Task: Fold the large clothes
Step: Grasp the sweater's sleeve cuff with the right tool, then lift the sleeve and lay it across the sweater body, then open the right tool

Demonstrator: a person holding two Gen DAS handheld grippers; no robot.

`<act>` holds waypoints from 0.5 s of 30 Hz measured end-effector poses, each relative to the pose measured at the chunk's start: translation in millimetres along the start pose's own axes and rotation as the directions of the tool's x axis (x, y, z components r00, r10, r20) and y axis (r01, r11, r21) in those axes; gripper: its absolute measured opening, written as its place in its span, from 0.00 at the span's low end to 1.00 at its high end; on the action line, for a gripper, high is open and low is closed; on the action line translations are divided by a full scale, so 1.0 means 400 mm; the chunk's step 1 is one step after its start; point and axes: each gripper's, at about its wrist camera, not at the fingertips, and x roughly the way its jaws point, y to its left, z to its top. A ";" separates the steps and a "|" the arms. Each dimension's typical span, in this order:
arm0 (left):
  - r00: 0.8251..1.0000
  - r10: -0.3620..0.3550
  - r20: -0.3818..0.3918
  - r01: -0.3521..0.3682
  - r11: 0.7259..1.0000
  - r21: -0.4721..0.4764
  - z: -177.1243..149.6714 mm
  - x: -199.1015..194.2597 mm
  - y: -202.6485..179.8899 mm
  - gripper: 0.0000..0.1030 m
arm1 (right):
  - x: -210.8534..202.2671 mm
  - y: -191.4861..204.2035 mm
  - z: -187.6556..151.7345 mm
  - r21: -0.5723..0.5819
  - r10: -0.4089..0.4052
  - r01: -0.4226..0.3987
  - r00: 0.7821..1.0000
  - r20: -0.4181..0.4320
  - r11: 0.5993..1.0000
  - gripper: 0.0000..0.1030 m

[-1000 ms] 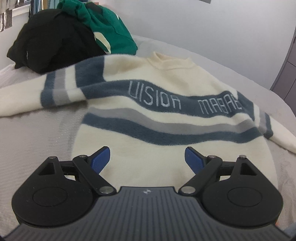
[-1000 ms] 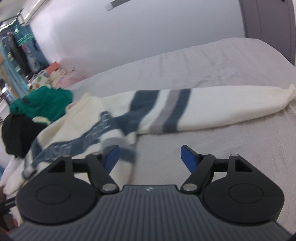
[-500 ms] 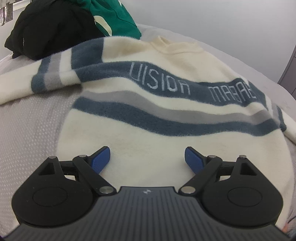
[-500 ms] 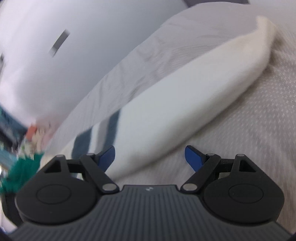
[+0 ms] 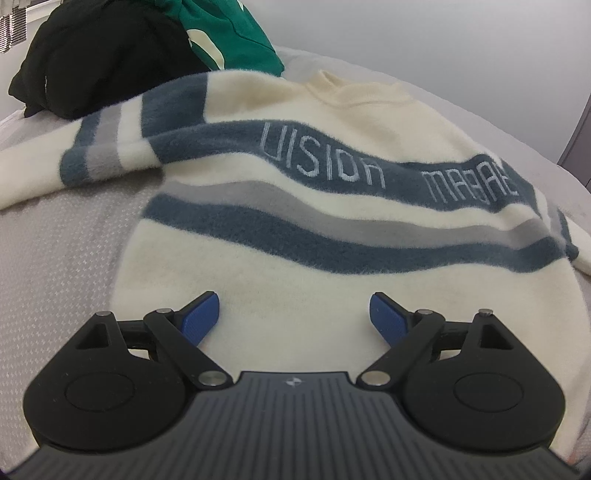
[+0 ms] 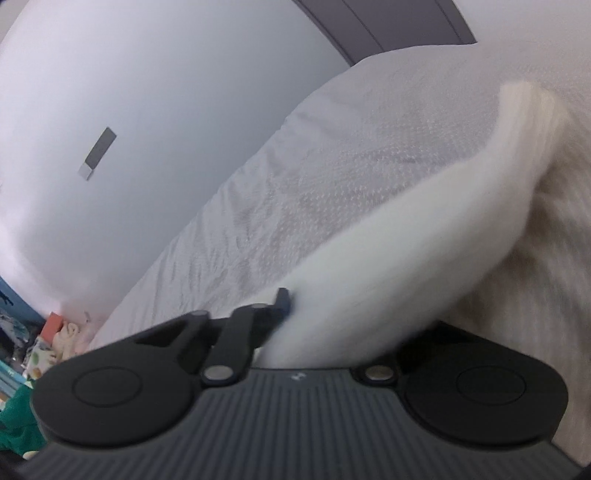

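Left wrist view: the cream sweater (image 5: 280, 266) with blue and grey stripes lies face up on the grey bed (image 5: 62, 236); black garment (image 5: 99, 51) and green garment (image 5: 229, 33) are piled beyond its shoulder. The left gripper (image 5: 293, 314) hangs over the hem area, jaws wide, holding nothing. Right wrist view: the right gripper (image 6: 332, 314) has just been closing and now pinches the sweater's sleeve (image 6: 406, 258) near the cuff.
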 end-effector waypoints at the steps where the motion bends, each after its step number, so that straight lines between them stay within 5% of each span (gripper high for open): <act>1: 1.000 -0.004 -0.001 0.004 1.000 -0.004 0.001 -0.001 0.001 0.89 | -0.001 -0.001 0.010 -0.009 0.003 -0.002 1.000 0.004 1.000 0.12; 8: 1.000 -0.015 -0.009 0.015 0.999 -0.043 0.024 -0.014 0.027 0.89 | 0.001 0.027 0.060 -0.068 -0.015 0.018 0.999 0.042 0.998 0.10; 15: 0.999 -0.020 0.035 0.020 1.000 -0.005 0.056 -0.047 0.059 0.89 | -0.062 0.182 0.047 -0.252 0.012 0.020 0.992 0.127 0.967 0.10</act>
